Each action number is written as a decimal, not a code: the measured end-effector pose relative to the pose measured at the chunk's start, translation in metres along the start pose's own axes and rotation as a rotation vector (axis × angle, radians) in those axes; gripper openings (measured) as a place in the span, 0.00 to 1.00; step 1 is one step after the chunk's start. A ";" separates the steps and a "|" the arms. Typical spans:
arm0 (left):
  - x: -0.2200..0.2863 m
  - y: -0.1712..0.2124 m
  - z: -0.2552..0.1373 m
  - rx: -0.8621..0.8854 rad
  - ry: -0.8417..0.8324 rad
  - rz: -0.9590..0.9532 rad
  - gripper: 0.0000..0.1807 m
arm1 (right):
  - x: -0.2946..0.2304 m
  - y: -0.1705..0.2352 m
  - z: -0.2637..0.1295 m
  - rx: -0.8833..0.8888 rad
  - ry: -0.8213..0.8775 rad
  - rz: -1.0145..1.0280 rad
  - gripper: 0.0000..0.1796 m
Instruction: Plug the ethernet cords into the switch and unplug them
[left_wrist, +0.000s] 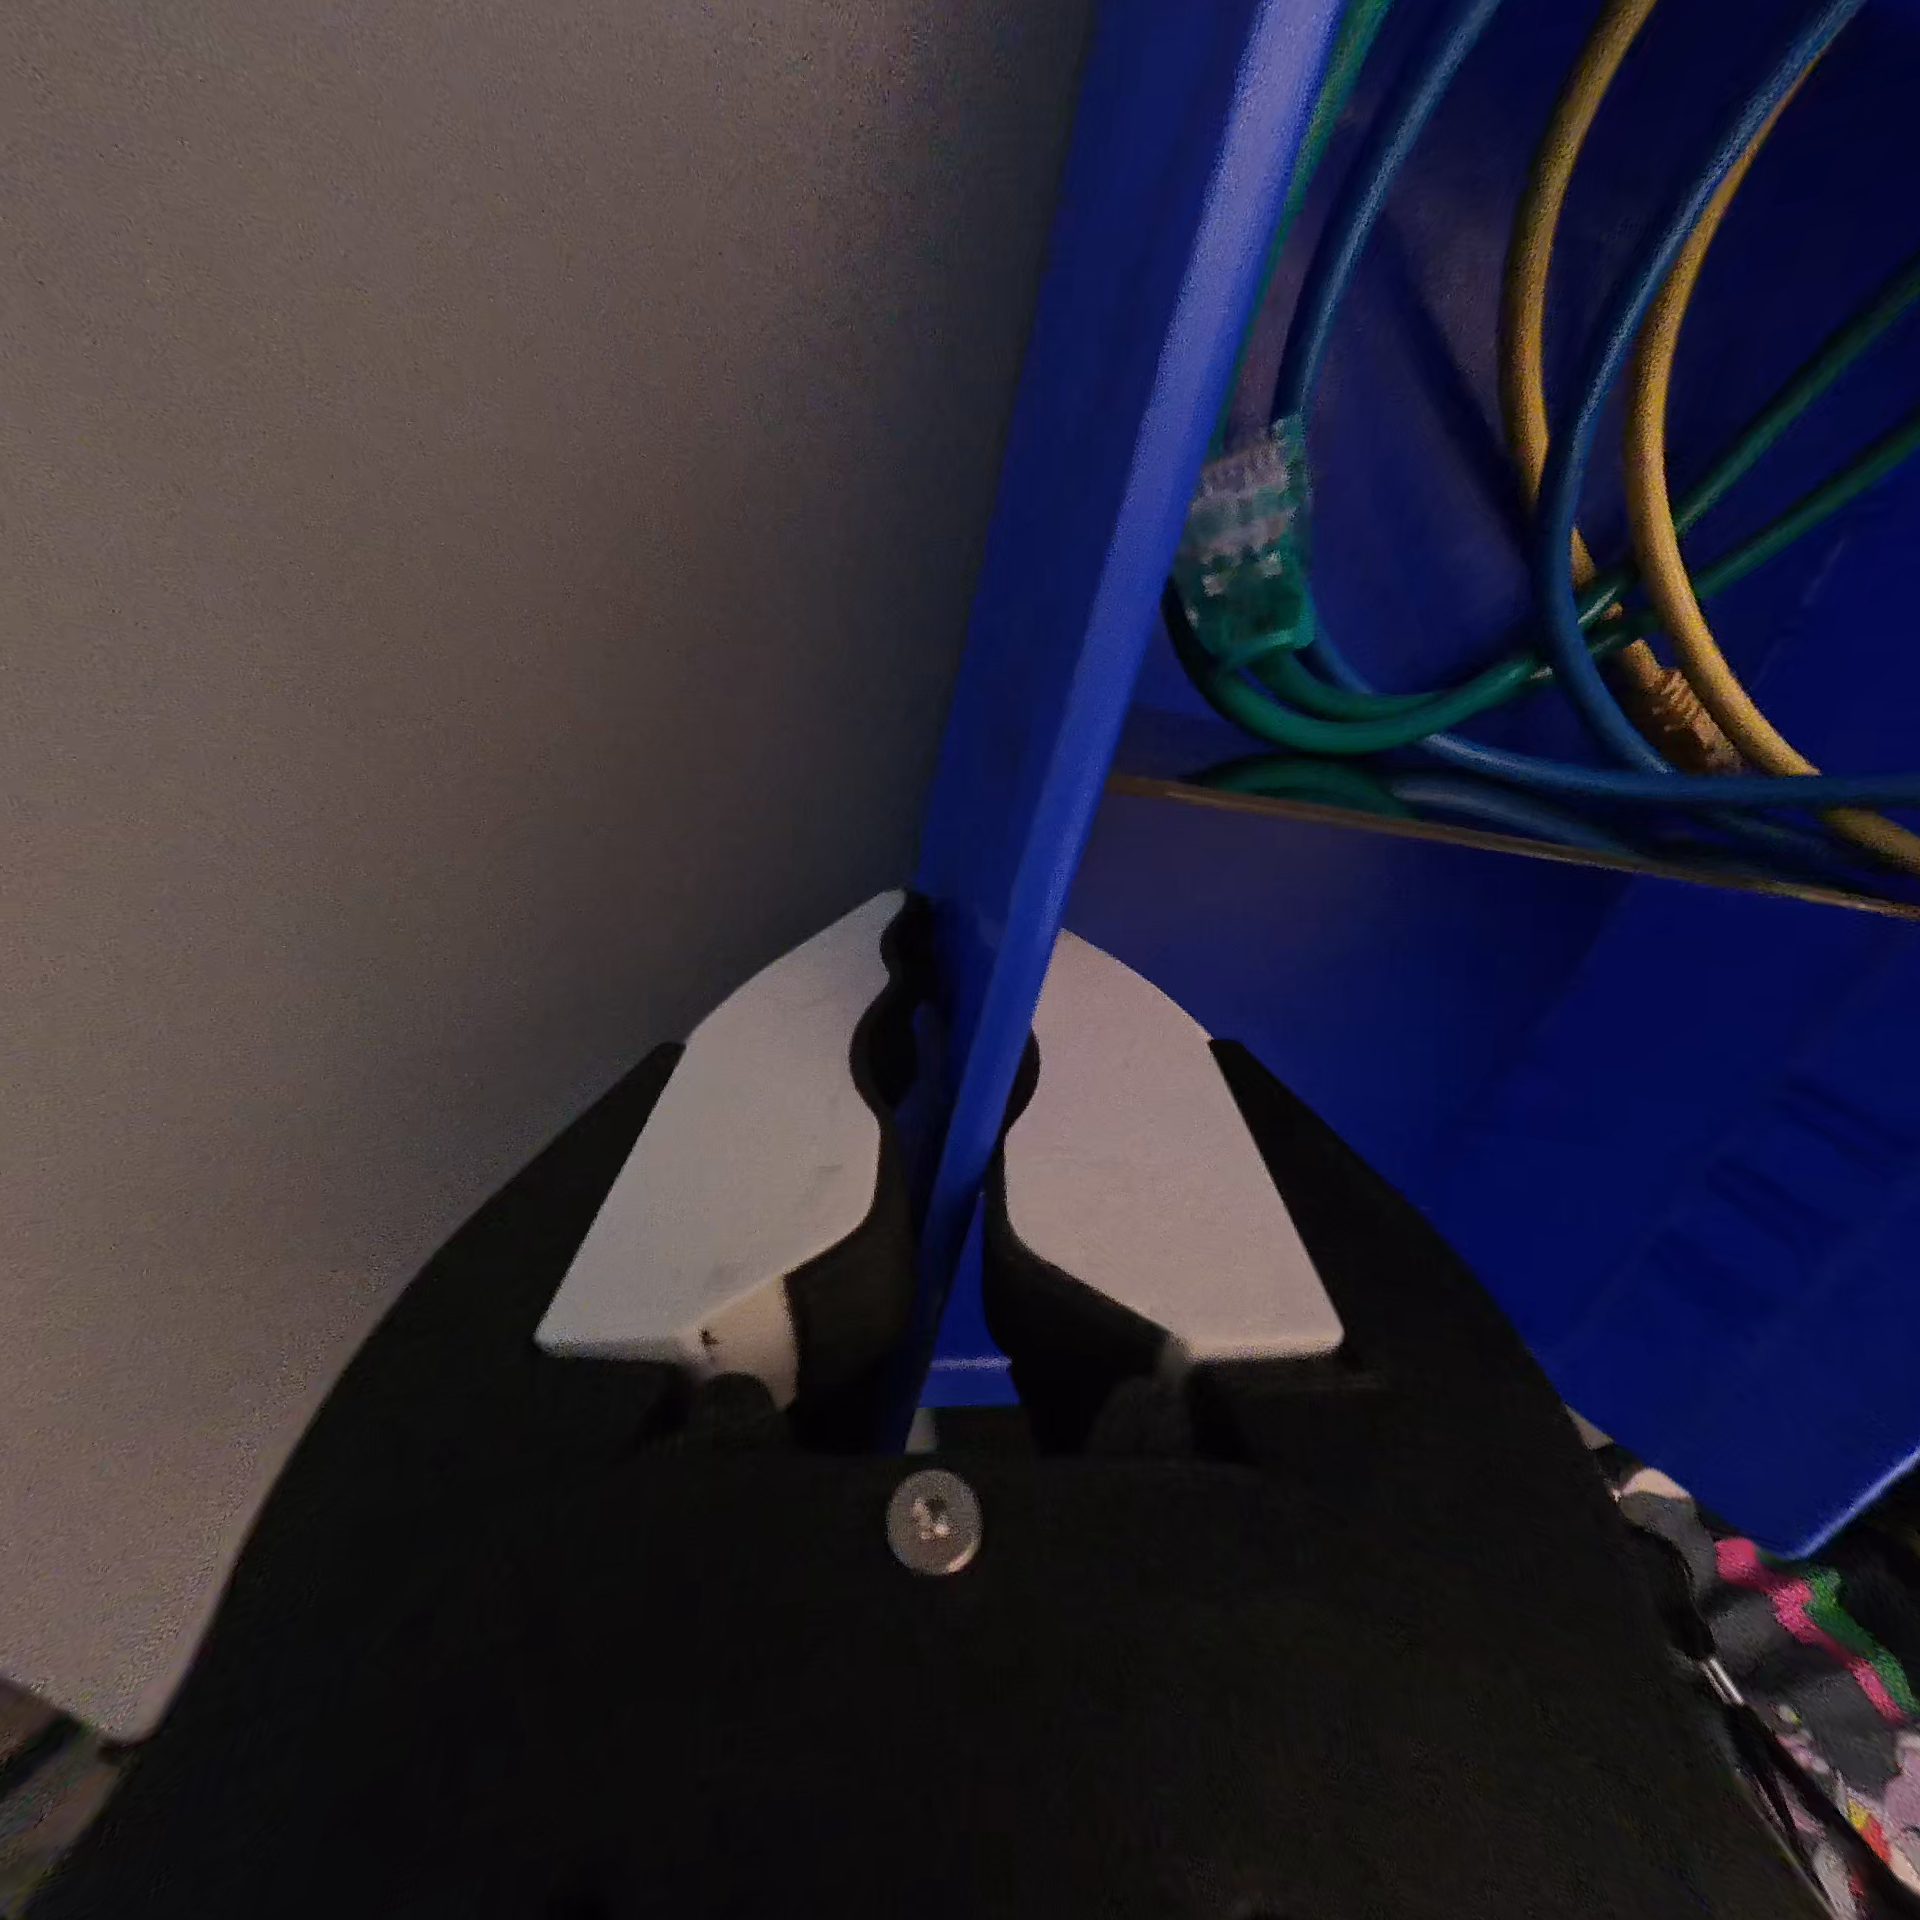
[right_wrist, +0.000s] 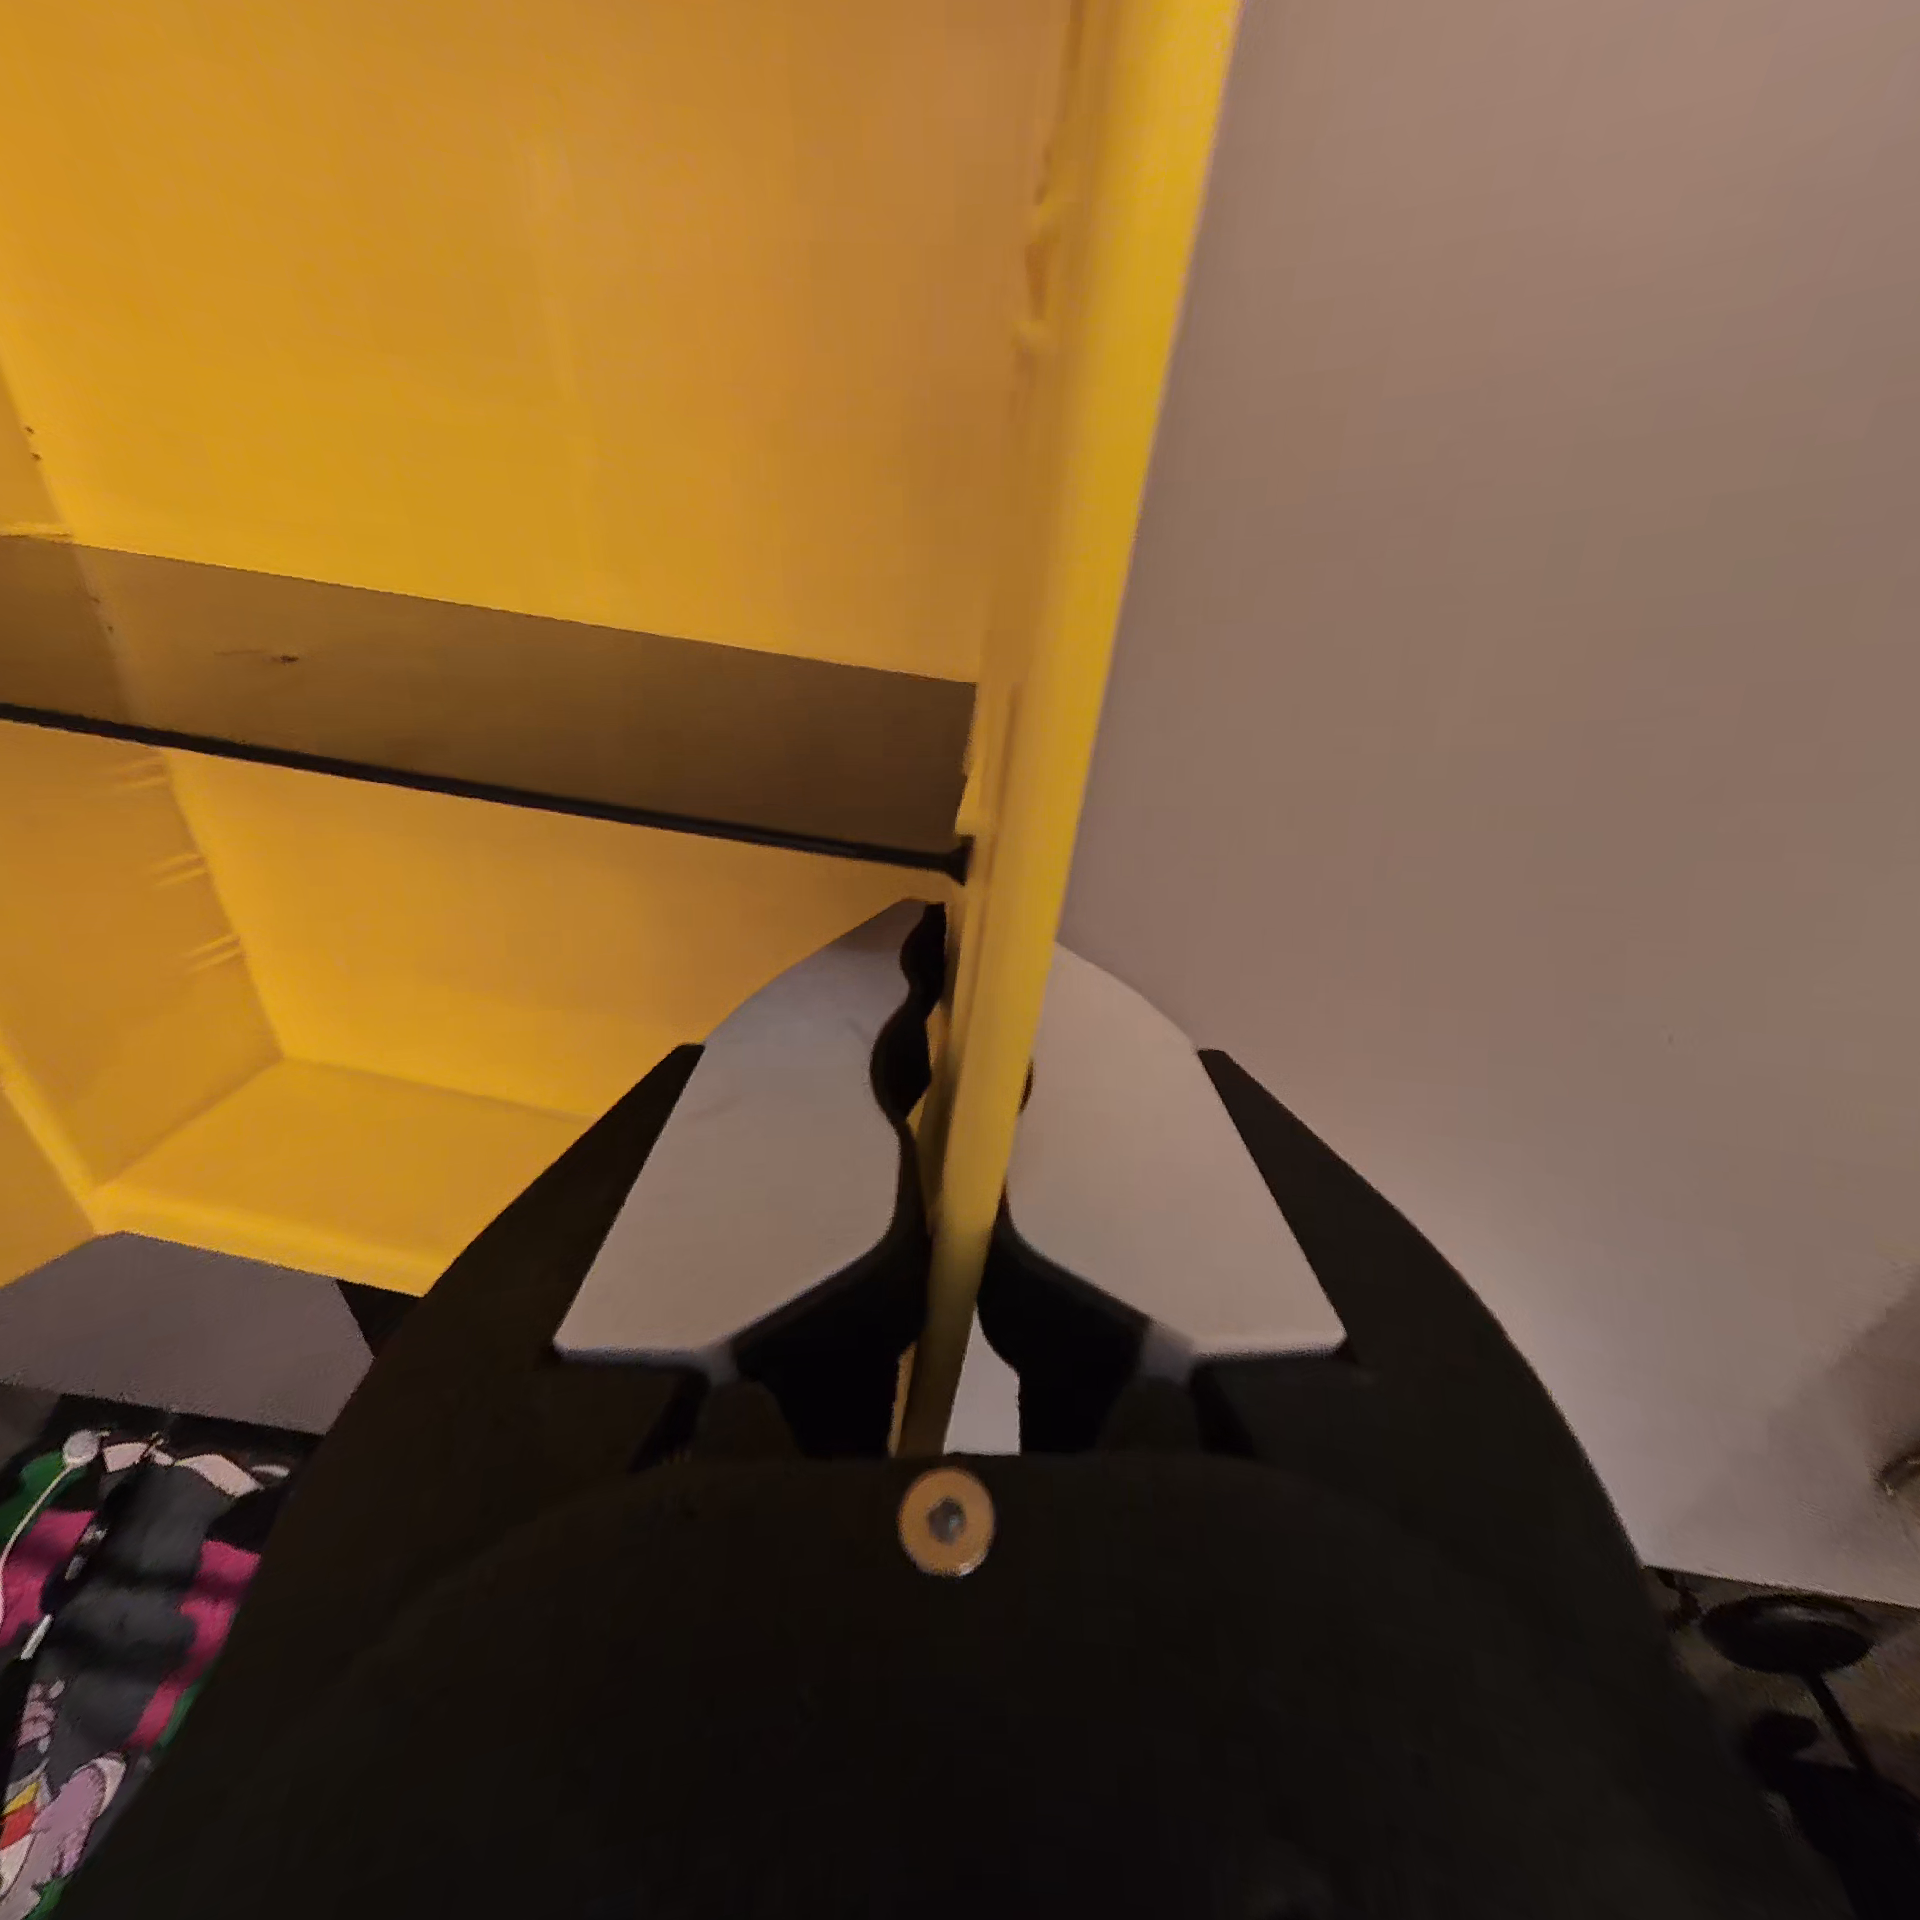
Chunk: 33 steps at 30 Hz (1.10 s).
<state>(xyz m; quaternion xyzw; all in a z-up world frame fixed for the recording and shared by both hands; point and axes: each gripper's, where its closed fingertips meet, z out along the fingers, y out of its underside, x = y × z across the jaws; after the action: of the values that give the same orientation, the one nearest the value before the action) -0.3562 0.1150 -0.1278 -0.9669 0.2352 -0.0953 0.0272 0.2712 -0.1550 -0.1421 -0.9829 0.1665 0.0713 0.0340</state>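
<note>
A: Where are the cords?
B: Ethernet cords (left_wrist: 1558, 644) coiled in the blue bin (left_wrist: 1455, 1091); limp, light; take one by its stiff plug (left_wrist: 1247, 530)
A: Tools?
B: My left tool (left_wrist: 961, 1049) clamps the blue wall, my right tool (right_wrist: 971, 1049) a yellow bin (right_wrist: 520, 312) wall

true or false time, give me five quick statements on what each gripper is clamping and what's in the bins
1. The left gripper is shut on the rim of a blue bin. True.
2. The right gripper hangs open above a table. False: it is shut on the wall of a yellow bin.
3. The blue bin holds green, blue and yellow cords. True.
4. A clear plug on a green boot is held between the left fingers. False: it lies loose inside the blue bin, apart from the fingers.
5. The part of the yellow bin in view is full of cords. False: no cords show in it.
</note>
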 end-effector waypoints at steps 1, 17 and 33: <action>-0.020 0.007 -0.004 0.009 -0.006 -0.043 0.04 | -0.001 -0.002 0.001 -0.004 0.001 0.004 0.02; -0.109 0.050 -0.025 0.024 -0.062 -0.167 0.02 | 0.008 -0.011 0.000 -0.002 0.007 0.059 0.03; -0.110 0.033 -0.022 0.052 -0.052 -0.133 0.02 | 0.011 -0.018 0.001 -0.008 0.005 0.035 0.03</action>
<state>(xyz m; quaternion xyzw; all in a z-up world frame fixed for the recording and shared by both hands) -0.4709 0.1357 -0.1279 -0.9815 0.1671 -0.0777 0.0520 0.2870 -0.1412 -0.1436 -0.9801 0.1836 0.0702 0.0282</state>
